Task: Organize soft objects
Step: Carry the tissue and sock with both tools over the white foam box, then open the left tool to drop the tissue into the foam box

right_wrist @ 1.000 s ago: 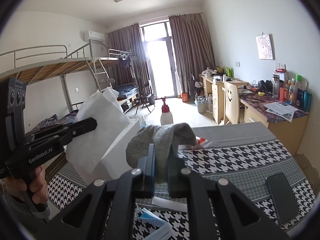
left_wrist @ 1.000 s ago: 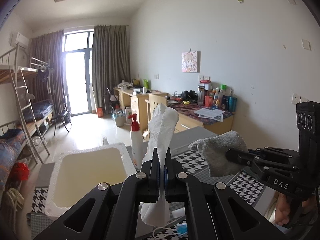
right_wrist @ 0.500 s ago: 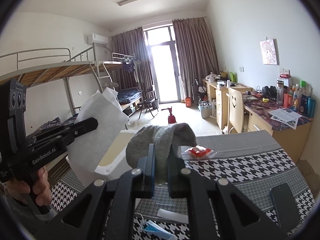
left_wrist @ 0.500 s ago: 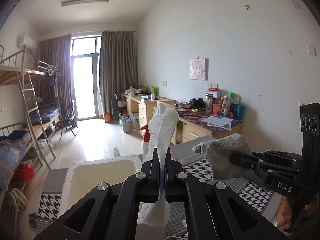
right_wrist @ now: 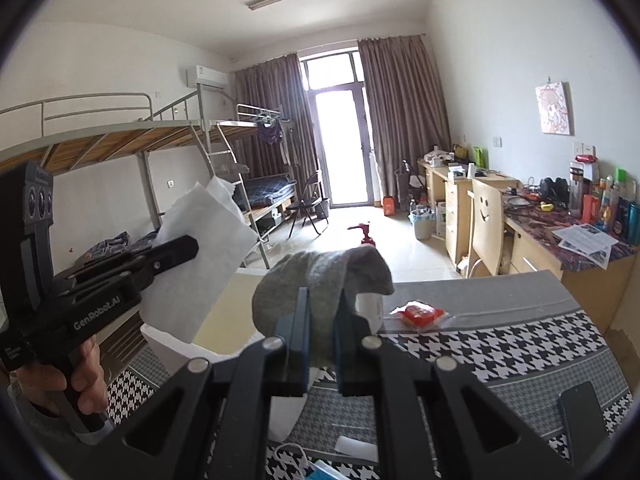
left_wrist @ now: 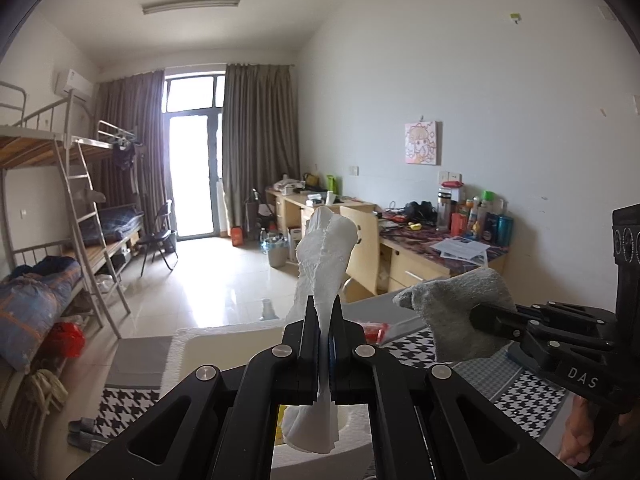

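My left gripper [left_wrist: 324, 312] is shut on a white cloth [left_wrist: 322, 264] that stands up between the fingers and hangs below them. In the right wrist view the left gripper [right_wrist: 188, 246] holds the white cloth [right_wrist: 200, 276] above the white foam box [right_wrist: 224, 320]. My right gripper [right_wrist: 322, 304] is shut on a grey cloth [right_wrist: 320, 276], held in the air over the table. In the left wrist view the right gripper [left_wrist: 480, 314] and its grey cloth [left_wrist: 460, 308] are at the right, beside the foam box [left_wrist: 224, 340].
A houndstooth-patterned table cover [right_wrist: 500, 344] lies below. On it are a red packet [right_wrist: 420, 314], a dark phone [right_wrist: 582, 420], a white pump bottle [right_wrist: 366, 276] and small items at the near edge. Bunk beds stand left, desks along the right wall.
Both grippers have risen with their cloths still held. The foam box and table now sit lower in both views, and more of the room shows.
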The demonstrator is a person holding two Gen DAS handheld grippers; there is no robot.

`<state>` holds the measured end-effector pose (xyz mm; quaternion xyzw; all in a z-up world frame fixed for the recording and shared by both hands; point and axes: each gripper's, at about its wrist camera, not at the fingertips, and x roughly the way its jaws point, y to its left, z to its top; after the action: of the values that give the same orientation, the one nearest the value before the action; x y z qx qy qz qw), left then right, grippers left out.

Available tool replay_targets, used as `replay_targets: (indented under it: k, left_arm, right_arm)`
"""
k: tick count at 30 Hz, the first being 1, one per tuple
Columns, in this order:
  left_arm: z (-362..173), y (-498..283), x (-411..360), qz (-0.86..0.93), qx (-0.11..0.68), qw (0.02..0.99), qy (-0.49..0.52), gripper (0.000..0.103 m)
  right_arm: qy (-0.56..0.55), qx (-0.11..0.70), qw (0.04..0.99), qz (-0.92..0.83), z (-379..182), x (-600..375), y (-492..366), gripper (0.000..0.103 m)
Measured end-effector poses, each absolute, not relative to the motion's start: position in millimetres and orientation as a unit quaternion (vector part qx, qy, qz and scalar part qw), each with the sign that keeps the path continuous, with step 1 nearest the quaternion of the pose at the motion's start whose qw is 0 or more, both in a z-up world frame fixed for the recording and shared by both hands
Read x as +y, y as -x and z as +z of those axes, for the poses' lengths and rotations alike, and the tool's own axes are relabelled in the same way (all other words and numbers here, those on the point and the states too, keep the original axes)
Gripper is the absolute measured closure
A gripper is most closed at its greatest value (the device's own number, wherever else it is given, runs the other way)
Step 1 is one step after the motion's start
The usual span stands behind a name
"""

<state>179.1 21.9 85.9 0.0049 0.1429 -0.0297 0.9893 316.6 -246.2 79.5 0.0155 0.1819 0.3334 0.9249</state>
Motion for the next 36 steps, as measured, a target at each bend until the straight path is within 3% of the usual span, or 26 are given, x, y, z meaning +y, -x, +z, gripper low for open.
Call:
replay_targets:
  k: [32, 34, 36]
  left_arm:
    - [58, -211, 65, 0.019, 0.206, 0.978, 0.027, 0.100]
    - [57, -213, 67, 0.021, 0.213, 0.976, 0.026, 0.095]
    - [56, -215, 66, 0.024, 0.217, 0.976, 0.026, 0.076]
  right_arm:
    - [0.012, 0.206, 0.902, 0.379, 75, -197, -331, 0.091]
    - [0.012, 0.206, 0.902, 0.379, 76, -197, -331, 0.091]
    - [0.013, 0.207, 0.902, 0.378, 75, -196, -332, 0.091]
